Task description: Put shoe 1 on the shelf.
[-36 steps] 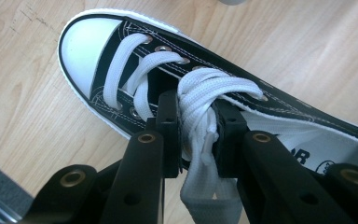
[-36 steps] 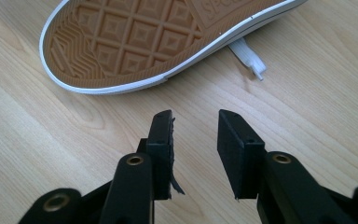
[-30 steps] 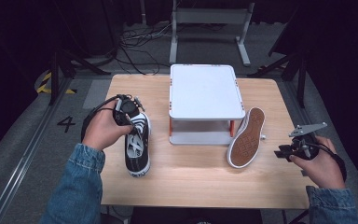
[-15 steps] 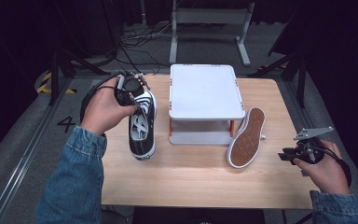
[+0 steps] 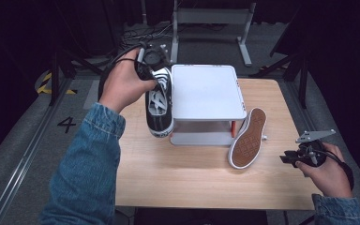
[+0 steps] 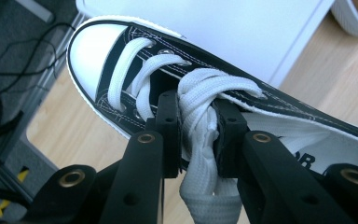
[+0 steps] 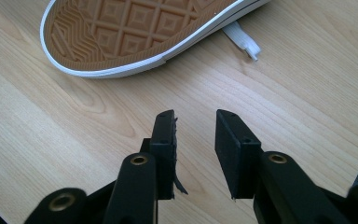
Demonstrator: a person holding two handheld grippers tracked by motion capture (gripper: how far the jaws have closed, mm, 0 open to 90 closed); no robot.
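Up at the table's far left, we hold the left gripper (image 6: 196,128) clamped on the white laces (image 6: 200,107) of the black shoe (image 5: 159,101); the jaws pinch the bunched laces between them, and a loop hangs down below the pads; the shoe is lifted off the table (image 5: 187,173), its white toe cap (image 6: 91,49) pointing away from the hand, and in the high view it hangs just beside the left edge of the white stand (image 5: 206,91); whether it touches that edge we cannot tell; our left hand (image 5: 122,84) is raised over the table's far left corner, the denim sleeve (image 5: 86,168) running back toward us. Our right gripper (image 7: 195,140) hovers low over bare wood at the near right, its jaws parted with a clear gap and nothing between them; ahead of it lies the second shoe (image 5: 248,138), sole up, its tan tread showing, leaning against the stand's right side; a white lace end (image 7: 242,39) pokes out from under it onto the wood.
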